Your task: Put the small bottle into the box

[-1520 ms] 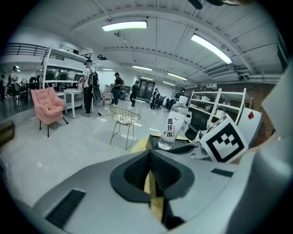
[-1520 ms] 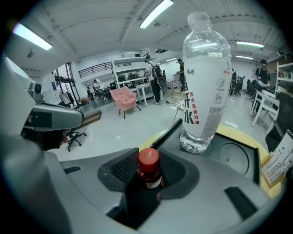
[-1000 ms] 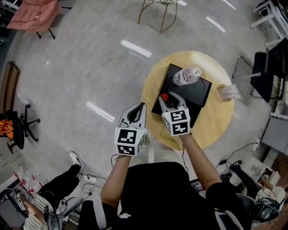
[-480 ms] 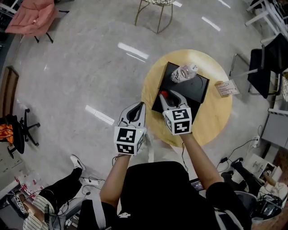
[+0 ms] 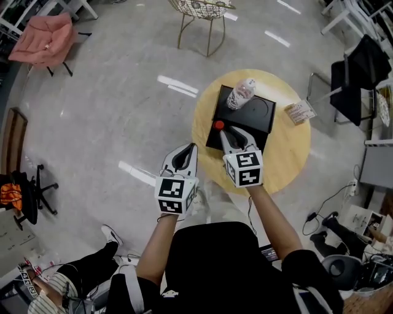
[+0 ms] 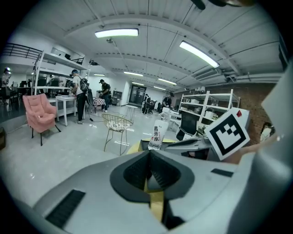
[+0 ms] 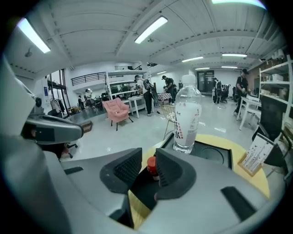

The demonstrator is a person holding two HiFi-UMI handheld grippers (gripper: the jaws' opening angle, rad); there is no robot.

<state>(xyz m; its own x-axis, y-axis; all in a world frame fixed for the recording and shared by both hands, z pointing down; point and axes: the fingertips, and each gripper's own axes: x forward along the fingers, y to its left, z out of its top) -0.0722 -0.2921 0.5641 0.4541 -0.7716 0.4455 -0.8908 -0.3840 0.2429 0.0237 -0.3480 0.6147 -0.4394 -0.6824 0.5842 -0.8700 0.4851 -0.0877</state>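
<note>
A small bottle with a red cap (image 5: 218,125) stands at the near left corner of the black box (image 5: 258,122) on the round yellow table (image 5: 288,153). My right gripper (image 5: 232,131) reaches over that corner. In the right gripper view the small bottle (image 7: 151,167) sits between the jaws of the right gripper (image 7: 149,159), which are closing, with a gap still showing beside the cap. A large clear water bottle (image 5: 240,94) stands upright at the box's far left. My left gripper (image 5: 193,146) hovers left of the table over the floor, shut and empty, as the left gripper (image 6: 149,154) view confirms.
A small card stand (image 5: 299,111) sits on the table's right edge. A wire chair (image 5: 199,12) stands beyond the table, a pink armchair (image 5: 44,34) at far left, black chairs (image 5: 356,67) at right. Another person's legs (image 5: 80,270) are on the floor at lower left.
The right gripper's jaws have narrowed around the small bottle. The head view has shifted slightly. The left gripper has stayed in about the same place.
</note>
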